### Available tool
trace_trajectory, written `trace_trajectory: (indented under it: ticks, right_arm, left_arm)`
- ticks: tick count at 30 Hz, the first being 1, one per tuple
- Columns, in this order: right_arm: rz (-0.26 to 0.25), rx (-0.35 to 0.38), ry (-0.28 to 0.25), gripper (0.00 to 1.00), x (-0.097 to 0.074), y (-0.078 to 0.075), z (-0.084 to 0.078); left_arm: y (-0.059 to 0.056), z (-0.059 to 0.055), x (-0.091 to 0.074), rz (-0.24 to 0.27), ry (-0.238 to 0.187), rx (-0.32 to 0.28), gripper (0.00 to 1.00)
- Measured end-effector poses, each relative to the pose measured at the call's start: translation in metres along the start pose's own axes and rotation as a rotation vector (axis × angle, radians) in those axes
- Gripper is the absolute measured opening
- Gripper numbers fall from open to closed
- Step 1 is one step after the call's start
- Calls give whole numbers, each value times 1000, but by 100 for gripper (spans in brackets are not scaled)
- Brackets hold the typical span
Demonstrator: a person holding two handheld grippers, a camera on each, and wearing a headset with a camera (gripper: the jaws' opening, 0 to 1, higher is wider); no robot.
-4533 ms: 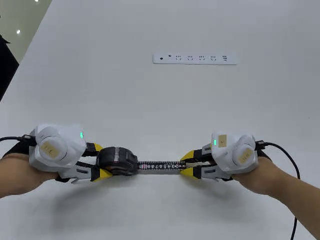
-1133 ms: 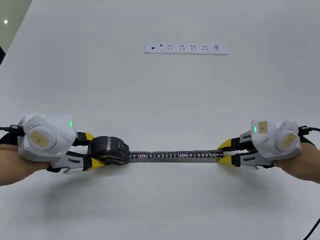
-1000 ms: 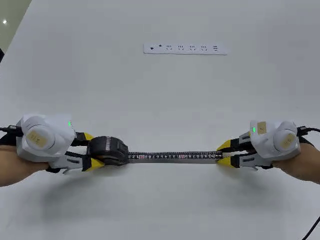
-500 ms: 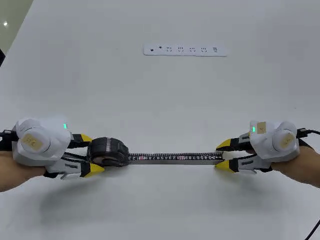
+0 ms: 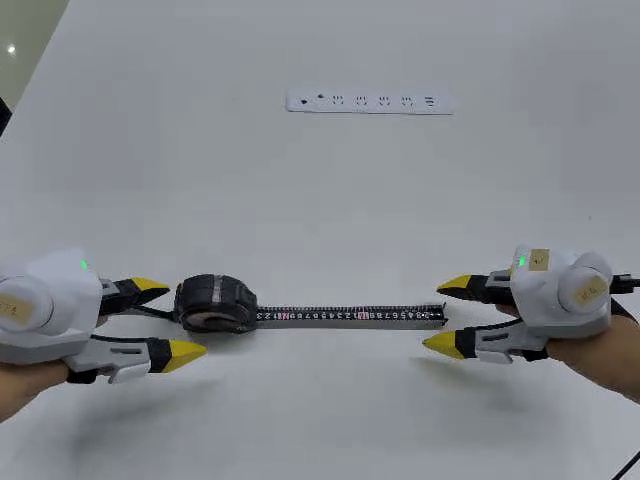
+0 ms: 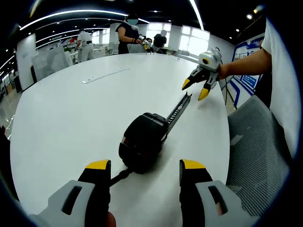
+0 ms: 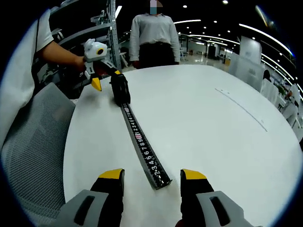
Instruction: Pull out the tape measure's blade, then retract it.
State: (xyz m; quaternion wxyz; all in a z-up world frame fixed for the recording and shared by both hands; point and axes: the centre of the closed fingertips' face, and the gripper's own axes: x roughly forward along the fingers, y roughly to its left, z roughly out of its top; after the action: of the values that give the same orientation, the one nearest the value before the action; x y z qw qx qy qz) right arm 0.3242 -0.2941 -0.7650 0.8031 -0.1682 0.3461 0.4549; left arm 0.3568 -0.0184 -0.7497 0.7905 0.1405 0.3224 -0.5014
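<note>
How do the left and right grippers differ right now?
The left gripper faces the black case; the right gripper faces the blade tip. The case lies just ahead of the left's jaws; the blade tip reaches between the right's. Both are open, gripping nothing.

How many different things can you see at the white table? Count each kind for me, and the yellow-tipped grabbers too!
tape measure: 1
power strip: 1
grippers: 2, the left gripper and the right gripper, both with jaws open
Total: 4
</note>
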Motion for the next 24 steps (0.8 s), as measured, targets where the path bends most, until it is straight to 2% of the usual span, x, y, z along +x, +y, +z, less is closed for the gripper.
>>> trace_trajectory:
  ticks: [2,5,10,12,17,18,19,20,21,23,24]
  right_arm:
    - [-19,31,-22,49,-2,1,3]
    - [-35,45,-24,54,-2,1,1]
    - [-54,81,-32,62,-8,6,-3]
    - [-73,90,-37,66,-12,7,-4]
    - [-94,118,-54,72,-21,14,-4]
    - [-95,123,-61,74,-23,17,-3]
    - [-102,125,-65,75,-25,19,-2]
    - [-109,129,-66,77,-26,20,-2]
    - [-118,131,-74,79,-28,20,-1]
    - [-124,149,-84,81,-31,24,-1]
    - [-137,151,-93,85,-32,25,0]
  left_arm:
    - [-1,-1,-3,17,-20,-41,57]
    - [-3,-2,-8,37,-29,-65,61]
    - [-6,1,-19,76,-63,-92,65]
    - [-5,-1,-21,101,-64,-91,67]
    - [-11,-4,-28,126,-80,-130,70]
    - [-9,-5,-29,149,-85,-134,72]
    - [-10,-7,-31,149,-83,-139,75]
    - [-11,-7,-33,148,-90,-162,75]
    - [-8,-6,-36,173,-105,-170,76]
    - [-12,-6,-40,172,-113,-183,77]
    - [-12,-7,-43,194,-118,-183,78]
